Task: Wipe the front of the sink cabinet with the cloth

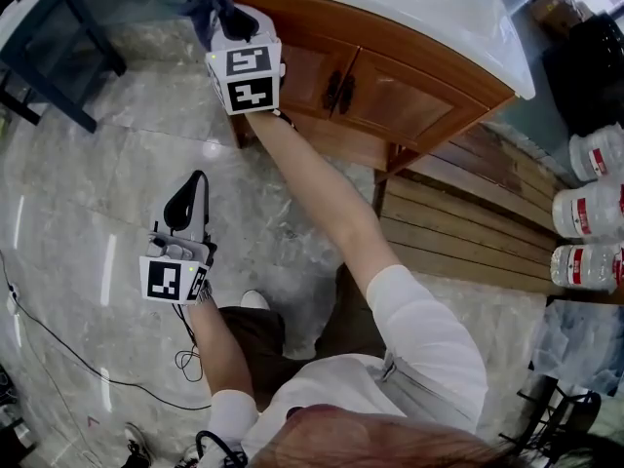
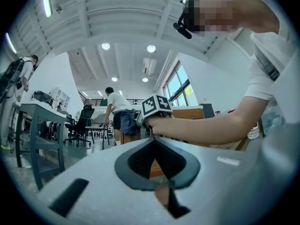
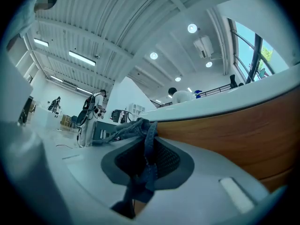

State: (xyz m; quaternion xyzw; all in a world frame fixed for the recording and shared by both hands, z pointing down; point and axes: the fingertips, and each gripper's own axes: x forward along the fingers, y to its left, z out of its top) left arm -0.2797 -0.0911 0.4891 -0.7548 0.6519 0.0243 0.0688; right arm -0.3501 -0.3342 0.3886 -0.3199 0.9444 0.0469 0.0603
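- The right gripper (image 1: 226, 29) grips the cloth (image 1: 208, 8) at eleven o'clock, by the sink cabinet's (image 1: 409, 110) top corner (wiping looks under way).
- Next, it likely needs to sweep toward three o'clock, across the doors.
- The left gripper (image 1: 185, 203) hangs closed and empty.

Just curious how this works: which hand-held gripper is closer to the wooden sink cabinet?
Right. The right hand-held gripper, clamping the cloth, is at the sink cabinet's front corner; the left hand-held gripper hangs back over the floor.
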